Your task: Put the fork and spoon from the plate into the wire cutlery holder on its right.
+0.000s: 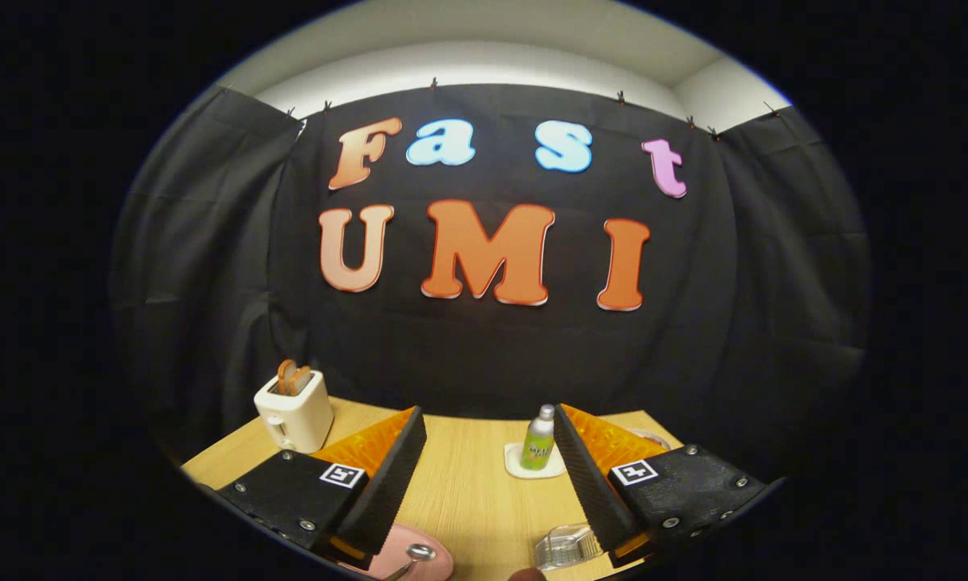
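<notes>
Wooden desk (475,484) stretches ahead of the tongs (490,436), whose fingers stand wide apart with nothing between them. A spoon (416,555) rests on the pink plate (419,565) beneath the left finger, a clear holder (566,545) under the right. Beyond stand a toaster (294,407) and a bottle (538,440).

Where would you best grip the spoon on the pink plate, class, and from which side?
Probably the handle, from above. The spoon lies flat on the plate, bowl up at the far end, below the open tongs, which hold nothing; the handle's end is cut off.
</notes>
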